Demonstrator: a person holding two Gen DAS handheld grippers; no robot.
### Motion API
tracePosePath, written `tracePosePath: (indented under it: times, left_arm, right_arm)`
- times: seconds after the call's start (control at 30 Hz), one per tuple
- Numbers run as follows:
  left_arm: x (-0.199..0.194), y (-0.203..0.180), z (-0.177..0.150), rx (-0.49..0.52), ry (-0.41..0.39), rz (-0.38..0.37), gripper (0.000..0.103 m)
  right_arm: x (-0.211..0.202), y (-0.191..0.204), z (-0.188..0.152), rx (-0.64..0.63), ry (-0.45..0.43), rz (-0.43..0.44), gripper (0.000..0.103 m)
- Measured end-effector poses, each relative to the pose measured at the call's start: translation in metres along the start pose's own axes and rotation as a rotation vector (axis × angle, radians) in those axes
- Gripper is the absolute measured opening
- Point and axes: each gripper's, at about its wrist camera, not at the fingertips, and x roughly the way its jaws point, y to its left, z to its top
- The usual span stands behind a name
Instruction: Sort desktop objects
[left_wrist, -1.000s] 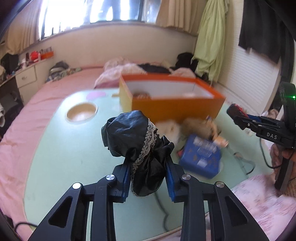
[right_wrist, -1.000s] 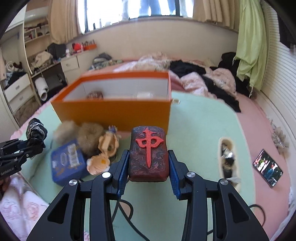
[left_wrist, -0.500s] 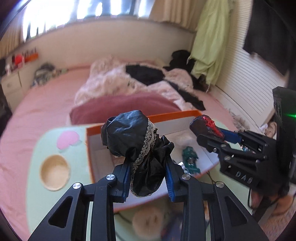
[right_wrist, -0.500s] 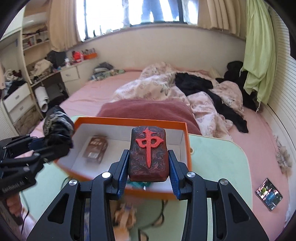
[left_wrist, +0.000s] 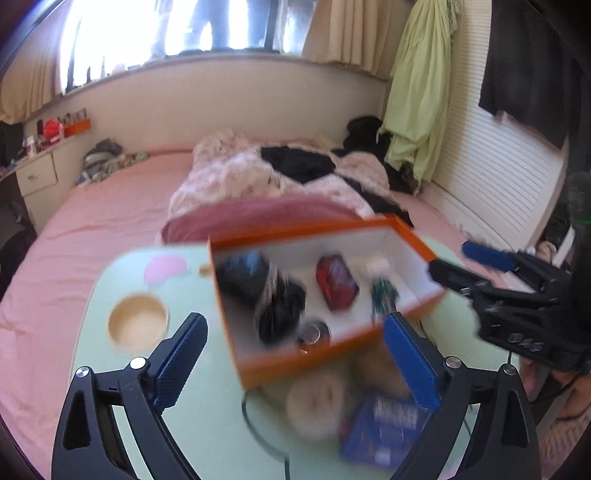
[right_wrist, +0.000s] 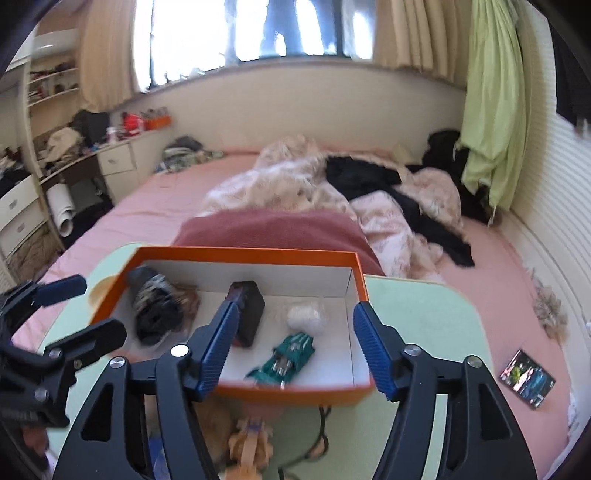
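Note:
An orange box (left_wrist: 332, 354) with white inside stands on the green table; it also shows in the right wrist view (right_wrist: 295, 395). Inside lie a black lace-trimmed cloth bundle (left_wrist: 273, 295) (right_wrist: 155, 310), a red mahjong-tile block (left_wrist: 336, 286) (right_wrist: 247, 310), a green toy (left_wrist: 382, 295) (right_wrist: 288, 360) and a white lump (right_wrist: 304, 315). My left gripper (left_wrist: 295, 354) is open and empty above the box's near side. My right gripper (right_wrist: 295, 343) is open and empty above the box; it also appears in the left wrist view (left_wrist: 469, 266).
On the table (left_wrist: 207, 428) in front of the box lie a blue booklet (left_wrist: 384, 424), fluffy balls (left_wrist: 317, 398) and a plush toy (right_wrist: 247, 443). A wooden bowl (left_wrist: 138, 323) and pink pad (left_wrist: 164, 267) sit left. A bed lies behind; a phone (right_wrist: 526, 378) lies right.
Both grippers have opened. The black cloth bundle and the red tile block dropped from them into the orange box.

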Motion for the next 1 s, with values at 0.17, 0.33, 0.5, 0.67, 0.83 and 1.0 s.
tracePosePath:
  times: [0.17,0.33,0.5,0.67,0.83,1.0]
  left_arm:
    - [-0.009,0.004,-0.054,-0.017,0.100,0.007,0.096]
    - [-0.014,0.002,-0.103,-0.014,0.142,0.060,0.096]
    - [-0.007,0.000,-0.115,0.052,0.161,0.165,0.103]
    - [-0.004,0.002,-0.114,0.050,0.155,0.151,0.103]
    - [-0.003,0.001,-0.113,0.053,0.151,0.144,0.103]
    - [-0.004,0.001,-0.114,0.052,0.150,0.144,0.103]
  right_arm:
    - [-0.041,0.010,-0.045,-0.090,0.029,0.053,0.074]
    - [-0.046,0.011,-0.101,-0.112,0.145,0.133,0.074]
    - [-0.038,0.013,-0.127,-0.145,0.190,0.082,0.074]
    - [-0.033,0.003,-0.143,-0.090,0.204,0.093,0.087]
    - [-0.028,-0.002,-0.144,-0.100,0.185,0.110,0.103]
    - [-0.028,-0.002,-0.143,-0.102,0.180,0.110,0.103]
